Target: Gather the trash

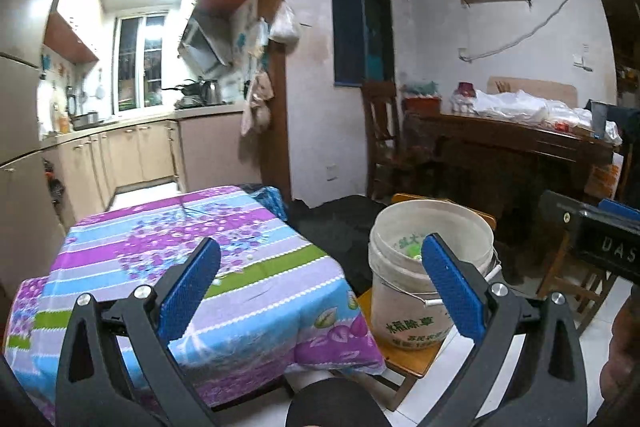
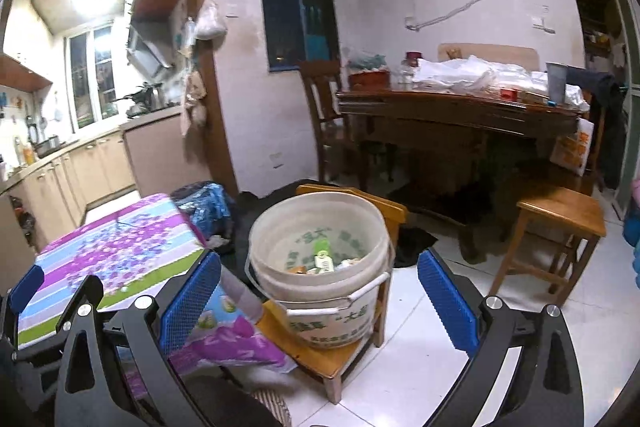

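A low table covered by a floral cloth of purple, blue and green bands is seen at the left in both views; its surface, so far as it is shown, bears only a few tiny pale specks; just beside its right edge a small wooden stool is placed on the white tiled floor, and on that stool a white plastic bucket with green printed lettering is stood upright, its wire handle hung down over the front; a second wooden stool is seen well apart to the right, near a dark wooden desk piled with plastic bags; inside the bucket a small heap of trash is gathered at the bottom, with green, white and orange scraps made out; the left gripper is held above the table's near right corner with its blue-padded jaws spread wide and nothing between them; the right gripper is held before the bucket, its jaws likewise spread wide, nothing grasped and nothing touched
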The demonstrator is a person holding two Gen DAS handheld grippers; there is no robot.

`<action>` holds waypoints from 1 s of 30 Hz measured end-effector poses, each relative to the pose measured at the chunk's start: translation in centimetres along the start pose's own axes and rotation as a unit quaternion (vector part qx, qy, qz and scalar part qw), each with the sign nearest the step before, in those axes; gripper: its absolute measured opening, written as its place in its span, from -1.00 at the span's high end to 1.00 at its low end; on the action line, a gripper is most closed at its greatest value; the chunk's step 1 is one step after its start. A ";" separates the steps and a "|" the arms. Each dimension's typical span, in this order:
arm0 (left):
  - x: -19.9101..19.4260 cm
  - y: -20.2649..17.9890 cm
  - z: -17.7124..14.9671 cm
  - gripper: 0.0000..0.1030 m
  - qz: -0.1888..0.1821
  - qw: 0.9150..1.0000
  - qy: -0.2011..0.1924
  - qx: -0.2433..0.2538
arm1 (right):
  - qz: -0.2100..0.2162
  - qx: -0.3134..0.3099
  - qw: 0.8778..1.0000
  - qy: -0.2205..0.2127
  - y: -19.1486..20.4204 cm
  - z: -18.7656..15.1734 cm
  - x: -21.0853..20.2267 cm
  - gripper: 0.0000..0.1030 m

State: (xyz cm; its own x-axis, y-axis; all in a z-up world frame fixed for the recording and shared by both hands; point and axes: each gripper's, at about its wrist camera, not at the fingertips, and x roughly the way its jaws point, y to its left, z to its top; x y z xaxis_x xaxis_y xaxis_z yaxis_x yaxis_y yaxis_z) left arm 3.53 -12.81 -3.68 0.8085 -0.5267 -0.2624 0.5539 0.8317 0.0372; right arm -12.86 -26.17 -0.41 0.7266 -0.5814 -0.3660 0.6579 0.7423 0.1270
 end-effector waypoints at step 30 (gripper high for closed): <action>-6.4 -1.1 0.1 -0.89 0.043 0.999 -0.026 0.011 | 0.000 0.023 1.000 -0.012 -4.7 0.7 -6.1 -0.90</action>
State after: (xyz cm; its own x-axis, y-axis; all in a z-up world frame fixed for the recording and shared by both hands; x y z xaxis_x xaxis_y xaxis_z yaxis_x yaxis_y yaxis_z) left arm -2.23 -10.31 -1.96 0.8622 -0.4626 -0.2067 0.4858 0.8706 0.0781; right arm -20.27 -26.37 1.92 0.7306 -0.5904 -0.3431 0.6662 0.7265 0.1686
